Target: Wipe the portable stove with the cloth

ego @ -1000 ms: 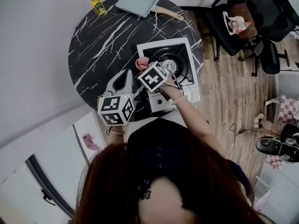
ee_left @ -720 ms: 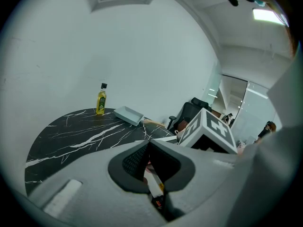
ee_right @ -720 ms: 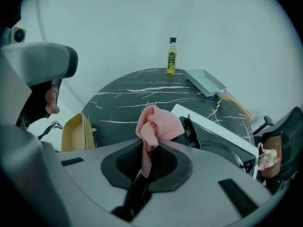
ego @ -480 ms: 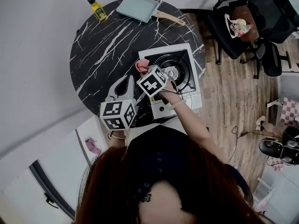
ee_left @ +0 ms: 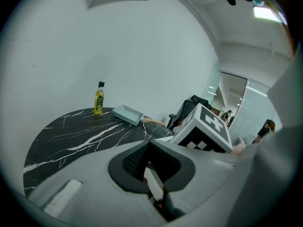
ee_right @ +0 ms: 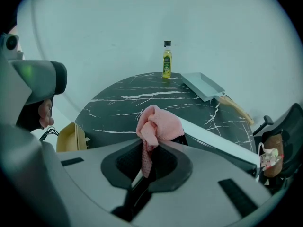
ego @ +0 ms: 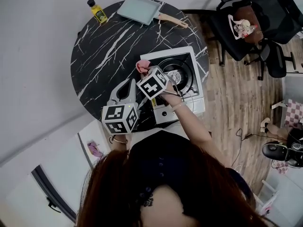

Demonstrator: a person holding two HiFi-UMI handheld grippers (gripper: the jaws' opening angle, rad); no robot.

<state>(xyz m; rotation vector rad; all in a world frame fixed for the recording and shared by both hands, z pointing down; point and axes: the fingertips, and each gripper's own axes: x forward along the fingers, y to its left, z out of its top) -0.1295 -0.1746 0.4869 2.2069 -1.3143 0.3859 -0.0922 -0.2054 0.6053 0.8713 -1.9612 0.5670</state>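
Tabletop (ego: pixel 104 41) has the stove (ego: pixel 198 100) at its near edge, pink cloth (ee_right: pixel 158 124) at the stove's far-left corner, clamped in the right gripper (ee_right: pixel 147 149); left gripper (ee_left: pixel 149 148) is closed, empty. Cloth looks soft and floppy, so pinching a bunched fold seems right.

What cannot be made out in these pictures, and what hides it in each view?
- Contact between cloth and portable stove: in the head view the right gripper and its marker cube cover it; in the right gripper view the bunched cloth does.
- Label on the bottle: too small in every view.
- Much of the stove's left edge: head view, behind that cube.
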